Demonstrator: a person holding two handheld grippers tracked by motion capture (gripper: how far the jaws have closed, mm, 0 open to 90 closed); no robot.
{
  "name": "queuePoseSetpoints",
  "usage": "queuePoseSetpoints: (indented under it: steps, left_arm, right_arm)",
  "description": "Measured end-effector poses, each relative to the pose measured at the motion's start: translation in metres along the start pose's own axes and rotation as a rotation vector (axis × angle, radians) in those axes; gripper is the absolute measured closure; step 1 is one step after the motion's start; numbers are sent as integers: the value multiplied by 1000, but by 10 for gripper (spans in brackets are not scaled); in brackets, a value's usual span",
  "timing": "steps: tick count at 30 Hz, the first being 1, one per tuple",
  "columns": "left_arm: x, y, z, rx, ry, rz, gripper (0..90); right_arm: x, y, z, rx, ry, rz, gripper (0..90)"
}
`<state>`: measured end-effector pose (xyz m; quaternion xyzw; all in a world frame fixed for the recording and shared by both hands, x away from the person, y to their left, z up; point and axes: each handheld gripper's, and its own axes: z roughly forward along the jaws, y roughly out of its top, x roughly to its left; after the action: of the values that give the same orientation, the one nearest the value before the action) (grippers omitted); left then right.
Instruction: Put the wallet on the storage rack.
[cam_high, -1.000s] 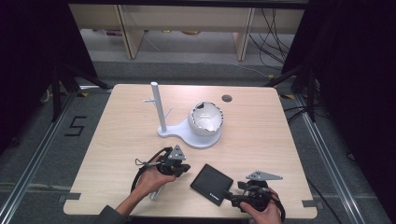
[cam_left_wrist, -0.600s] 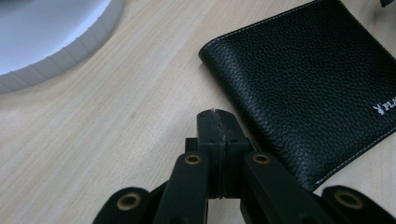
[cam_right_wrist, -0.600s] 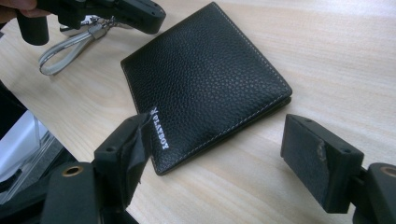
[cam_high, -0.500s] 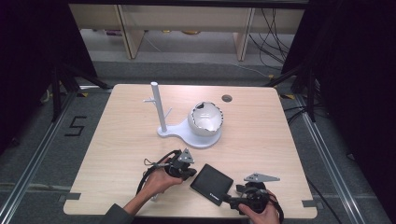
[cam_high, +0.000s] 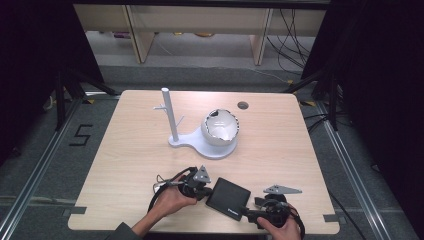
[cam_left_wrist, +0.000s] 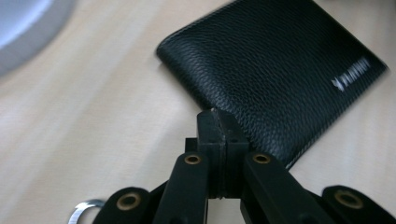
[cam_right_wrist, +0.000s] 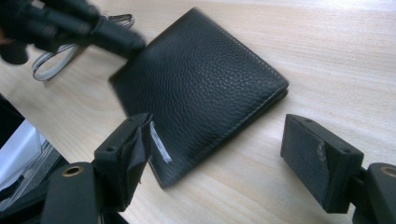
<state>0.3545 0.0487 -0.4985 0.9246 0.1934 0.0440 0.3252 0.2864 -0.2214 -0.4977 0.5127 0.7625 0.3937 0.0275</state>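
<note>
A black leather wallet (cam_high: 228, 198) lies shut and flat near the table's front edge. In the left gripper view my left gripper (cam_left_wrist: 218, 122) is shut with nothing between its jaws, and its tips rest at the wallet's (cam_left_wrist: 280, 70) long edge. From above, my left gripper (cam_high: 210, 193) sits at the wallet's left side. My right gripper (cam_right_wrist: 222, 158) is open, and the near corner of the wallet (cam_right_wrist: 201, 84) lies between its jaws, close to the left finger (cam_right_wrist: 126, 154). In the high view my right gripper (cam_high: 248, 215) is at the wallet's front right corner.
A white stand (cam_high: 200, 147) with an upright post (cam_high: 169, 115) holds a white jagged-rimmed shell (cam_high: 220, 127) at mid table. A round hole (cam_high: 243, 105) sits near the far edge. A metal ring (cam_left_wrist: 84, 207) lies by my left gripper. The table's front edge (cam_high: 200, 231) is close.
My left gripper has slid right across the table until its shut tips meet the wallet's edge. The right gripper has hardly moved.
</note>
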Motion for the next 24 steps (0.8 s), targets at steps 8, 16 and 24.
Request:
queuePoseSetpoints:
  steps: [8, 16, 24]
  left_arm:
    - [-21, 3, 4, -16, -75, 9, 891]
    - [-30, 5, 6, -10, -99, 30, 889]
    - [-33, 5, 9, -5, -99, 24, 889]
  right_arm:
    - [-6, 4, 2, -12, -2, 43, 290]
    - [-20, 9, 4, 0, 4, 110, 390]
    - [-30, 8, 9, -18, 63, 145, 449]
